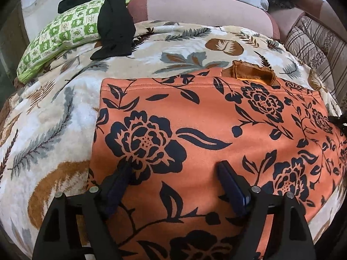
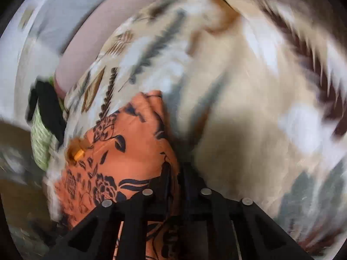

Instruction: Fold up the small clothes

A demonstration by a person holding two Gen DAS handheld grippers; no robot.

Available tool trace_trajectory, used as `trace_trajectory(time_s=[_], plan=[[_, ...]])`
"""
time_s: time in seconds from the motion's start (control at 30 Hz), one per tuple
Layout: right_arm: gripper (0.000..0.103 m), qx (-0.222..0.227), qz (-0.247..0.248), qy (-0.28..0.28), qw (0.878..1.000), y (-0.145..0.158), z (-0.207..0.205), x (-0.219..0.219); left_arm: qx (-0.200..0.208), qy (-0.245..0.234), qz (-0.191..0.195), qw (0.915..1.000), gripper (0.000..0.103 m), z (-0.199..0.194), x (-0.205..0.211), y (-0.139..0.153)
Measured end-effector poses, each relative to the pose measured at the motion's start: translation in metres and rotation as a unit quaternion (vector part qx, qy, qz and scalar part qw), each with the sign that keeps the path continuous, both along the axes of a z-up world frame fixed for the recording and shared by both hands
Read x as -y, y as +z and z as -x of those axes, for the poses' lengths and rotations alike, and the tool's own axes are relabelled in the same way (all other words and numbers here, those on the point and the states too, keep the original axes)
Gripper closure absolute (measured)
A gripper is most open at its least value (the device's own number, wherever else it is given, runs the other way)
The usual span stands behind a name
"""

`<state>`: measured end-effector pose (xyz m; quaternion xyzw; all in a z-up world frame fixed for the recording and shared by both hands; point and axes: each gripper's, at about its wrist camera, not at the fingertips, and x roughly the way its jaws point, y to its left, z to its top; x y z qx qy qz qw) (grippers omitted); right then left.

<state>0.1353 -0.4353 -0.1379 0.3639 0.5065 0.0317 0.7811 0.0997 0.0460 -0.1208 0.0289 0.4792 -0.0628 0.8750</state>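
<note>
An orange garment with a black flower print [image 1: 208, 134] lies spread flat on a leaf-patterned blanket [image 1: 54, 117]. Its ribbed orange collar [image 1: 251, 73] sits at the far edge. My left gripper [image 1: 175, 171] is open, its fingers wide apart just above the garment's near part. In the right wrist view my right gripper [image 2: 173, 171] is shut on a bunched edge of the same orange garment [image 2: 130, 143] and holds it up over the blanket [image 2: 249, 108]. That view is motion-blurred.
A green-and-white patterned pillow [image 1: 63, 36] with a black garment [image 1: 115, 23] draped over it lies at the far left. A pink sofa back [image 1: 206, 10] and a striped cushion [image 1: 318, 49] border the blanket at the back and right.
</note>
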Motion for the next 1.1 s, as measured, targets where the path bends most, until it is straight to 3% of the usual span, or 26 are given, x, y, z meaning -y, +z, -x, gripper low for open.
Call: trace_trajectory(time_s=[0.1,0.17,0.2,0.23,0.3,0.33,0.4,0.47,0.5,0.57,0.7,0.73,0.77,0.8,0.83,0.9,0.93,0.97,1.03,1.1], plan=[[0.066,0.016,0.077,0.002,0.997,0.031,0.005,-0.008,0.012,0.016,0.015,0.9997,0.02,0.006,-0.011,0.016],[0.065,0.053,0.112,0.014,0.992,0.06,0.011,-0.023,0.029,0.031,0.029,0.9987,0.02,0.017,-0.023,0.027],[0.065,0.064,0.111,0.025,0.991,0.068,0.016,-0.029,0.032,0.037,0.038,0.9981,0.02,0.022,-0.029,0.031],[0.054,0.084,0.102,0.057,0.99,0.081,0.021,-0.041,0.03,0.043,0.041,0.9978,0.02,0.027,-0.037,0.03],[0.032,0.102,0.072,0.121,0.985,0.09,0.025,-0.068,0.002,0.053,0.003,0.9986,0.02,0.028,-0.045,0.015],[0.029,0.101,0.04,0.167,0.98,0.086,0.025,-0.085,-0.02,0.064,-0.01,0.9977,0.019,0.026,-0.052,0.002],[0.029,0.071,0.036,0.194,0.978,0.064,0.024,-0.096,-0.042,0.091,0.056,0.9934,0.019,0.026,-0.074,-0.005],[0.034,-0.009,0.07,0.152,0.986,0.029,0.015,-0.091,-0.032,0.111,0.081,0.9901,0.021,0.024,-0.085,0.01],[0.038,-0.005,0.055,0.132,0.99,0.028,0.017,-0.089,-0.016,0.11,0.087,0.99,0.021,0.024,-0.088,0.019],[0.034,0.021,0.07,0.146,0.987,0.042,0.021,-0.096,0.01,0.101,0.11,0.9888,0.021,0.012,-0.095,0.034],[0.031,0.01,0.089,0.172,0.981,0.033,0.014,-0.107,-0.01,0.093,0.124,0.9879,0.021,-0.046,-0.101,0.028],[0.031,0.009,0.079,0.162,0.984,0.031,0.013,-0.104,-0.022,0.093,0.128,0.9871,0.028,-0.061,-0.102,0.022],[0.031,0.009,0.073,0.155,0.985,0.03,0.013,-0.101,-0.038,0.09,0.125,0.9873,0.064,-0.076,-0.103,0.013],[0.031,0.008,0.069,0.151,0.986,0.03,0.014,-0.099,-0.056,0.092,0.096,0.9895,0.084,-0.089,-0.101,0.003],[0.031,0.007,0.068,0.151,0.986,0.03,0.014,-0.098,-0.069,0.104,0.058,0.9904,0.09,-0.101,-0.103,-0.007],[0.031,0.006,0.069,0.156,0.985,0.037,0.018,-0.095,-0.075,0.172,0.053,0.9809,0.098,-0.112,-0.126,-0.016],[0.031,0.004,0.071,0.157,0.985,0.038,0.018,-0.096,-0.077,0.191,0.09,0.9743,0.098,-0.112,-0.138,-0.017],[0.031,0.003,0.07,0.158,0.985,0.039,0.019,-0.095,-0.078,0.203,0.102,0.9708,0.098,-0.109,-0.143,-0.016],[0.031,0.003,0.069,0.159,0.985,0.043,0.021,-0.092,-0.064,0.187,0.081,0.977,0.097,-0.098,-0.134,-0.003],[0.031,0.012,0.071,0.152,0.986,0.05,0.023,-0.09,-0.037,0.164,0.074,0.9829,0.082,-0.081,-0.122,0.016]])
